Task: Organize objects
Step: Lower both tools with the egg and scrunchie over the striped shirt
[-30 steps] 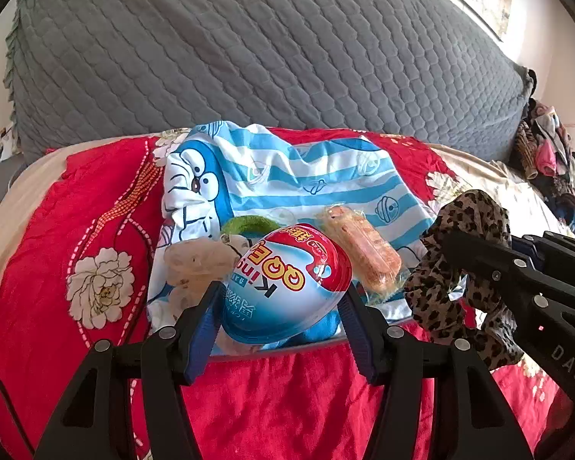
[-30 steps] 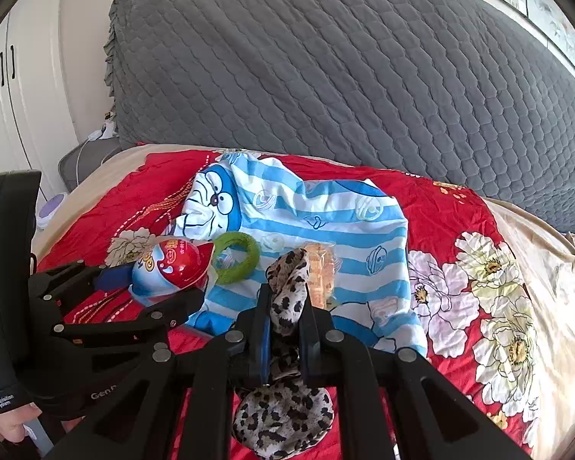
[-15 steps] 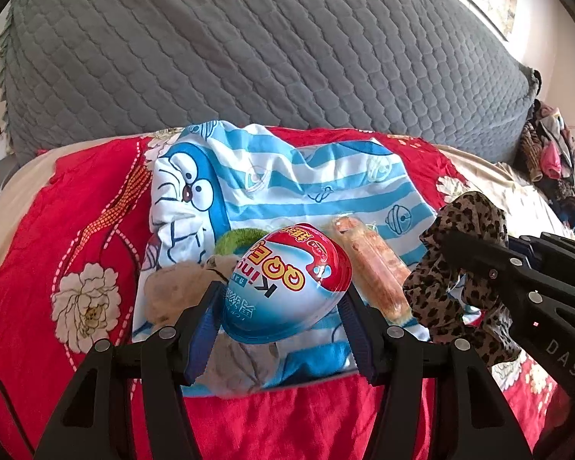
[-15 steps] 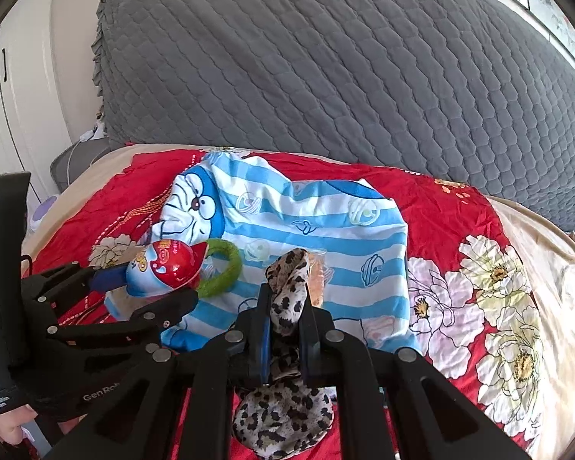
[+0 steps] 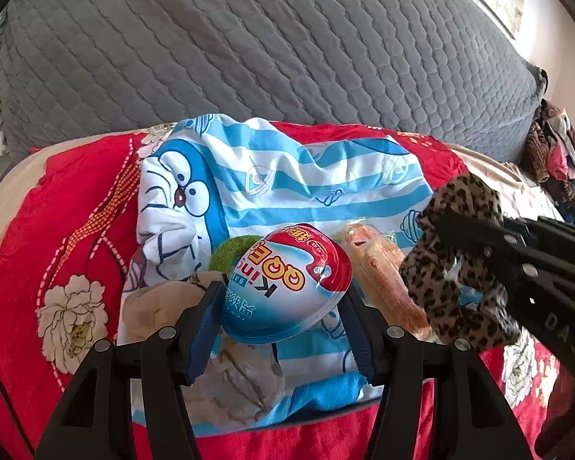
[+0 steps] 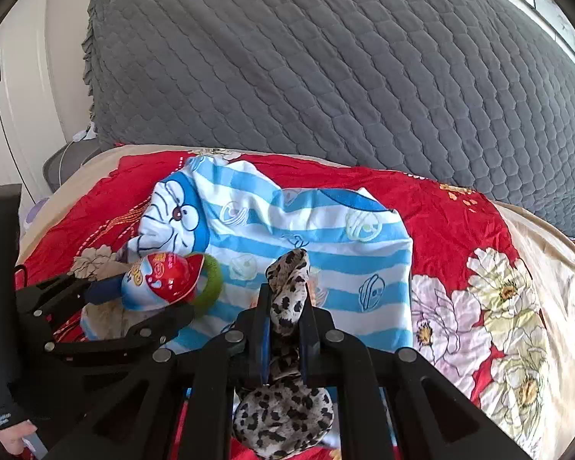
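A big grey quilt (image 5: 268,46) is far ahead of both claws. A red flowery bed cover (image 6: 452,222) lies under them. On it, just ahead of the claws, is a blue striped cartoon cloth (image 6: 318,230). The right claw (image 6: 283,306) is clenched on a leopard-spot scrunchie (image 6: 287,299). The left claw (image 5: 283,306) is grasping a red and blue toy egg (image 5: 287,283). A green ring (image 5: 230,249) sits right behind the egg, and a wrapped snack (image 5: 383,276) lies between the two claws.
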`<action>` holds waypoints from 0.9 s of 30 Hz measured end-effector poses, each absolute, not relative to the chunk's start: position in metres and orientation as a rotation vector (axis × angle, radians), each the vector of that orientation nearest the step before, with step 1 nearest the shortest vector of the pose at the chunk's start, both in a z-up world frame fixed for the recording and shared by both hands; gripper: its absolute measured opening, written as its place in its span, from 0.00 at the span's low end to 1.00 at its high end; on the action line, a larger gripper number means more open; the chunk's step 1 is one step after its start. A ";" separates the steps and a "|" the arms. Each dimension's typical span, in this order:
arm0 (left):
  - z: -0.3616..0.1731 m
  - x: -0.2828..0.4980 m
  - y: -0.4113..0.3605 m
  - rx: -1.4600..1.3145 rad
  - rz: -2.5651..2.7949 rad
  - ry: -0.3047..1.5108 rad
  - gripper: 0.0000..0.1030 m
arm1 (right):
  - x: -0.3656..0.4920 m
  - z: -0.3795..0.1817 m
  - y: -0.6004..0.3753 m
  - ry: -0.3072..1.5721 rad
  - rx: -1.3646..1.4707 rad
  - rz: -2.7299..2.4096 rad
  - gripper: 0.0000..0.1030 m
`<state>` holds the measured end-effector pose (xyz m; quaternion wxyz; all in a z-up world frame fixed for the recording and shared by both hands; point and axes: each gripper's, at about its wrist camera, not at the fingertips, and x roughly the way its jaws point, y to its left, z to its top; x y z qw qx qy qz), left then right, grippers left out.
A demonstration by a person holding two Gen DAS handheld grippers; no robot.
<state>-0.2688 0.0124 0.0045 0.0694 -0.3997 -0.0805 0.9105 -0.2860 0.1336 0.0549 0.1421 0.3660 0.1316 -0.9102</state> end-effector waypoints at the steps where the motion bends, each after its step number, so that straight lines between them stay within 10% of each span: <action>1: 0.004 -0.270 0.013 -1.203 2.740 -0.238 0.60 | -0.291 0.054 0.134 0.377 1.057 -2.631 0.11; 27: -0.018 -0.303 0.029 -1.231 2.728 -0.239 0.60 | -0.343 0.014 0.141 0.393 1.138 -2.648 0.14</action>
